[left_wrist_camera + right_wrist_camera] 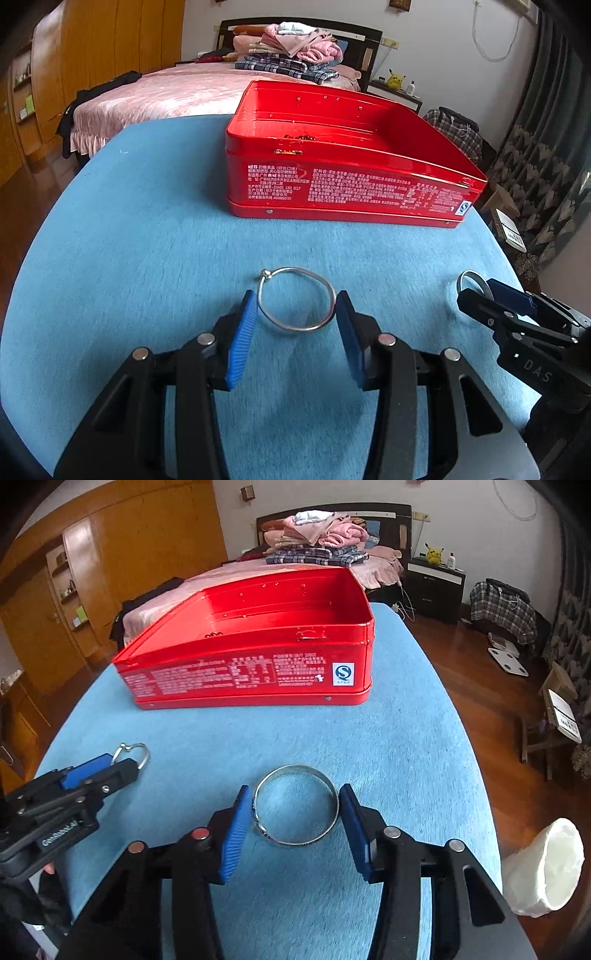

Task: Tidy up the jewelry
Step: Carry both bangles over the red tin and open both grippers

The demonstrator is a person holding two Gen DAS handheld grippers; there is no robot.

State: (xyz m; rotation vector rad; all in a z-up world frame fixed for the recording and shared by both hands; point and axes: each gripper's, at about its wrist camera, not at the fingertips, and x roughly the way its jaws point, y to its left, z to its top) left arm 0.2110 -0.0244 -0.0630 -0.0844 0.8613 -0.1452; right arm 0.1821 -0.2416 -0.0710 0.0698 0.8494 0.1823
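Two bangles are clamped on the blue cloth [147,240] before the red tin [347,173]: the thin bangle [295,300] by the left gripper [295,306], the ridged bangle [295,805] by the right gripper [295,805].

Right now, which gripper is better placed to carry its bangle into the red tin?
Left, narrowly. The left gripper has both pads against the thin bangle, with the open red tin ahead. The right gripper brackets the wide bangle likewise, but its pad contact looks less certain.
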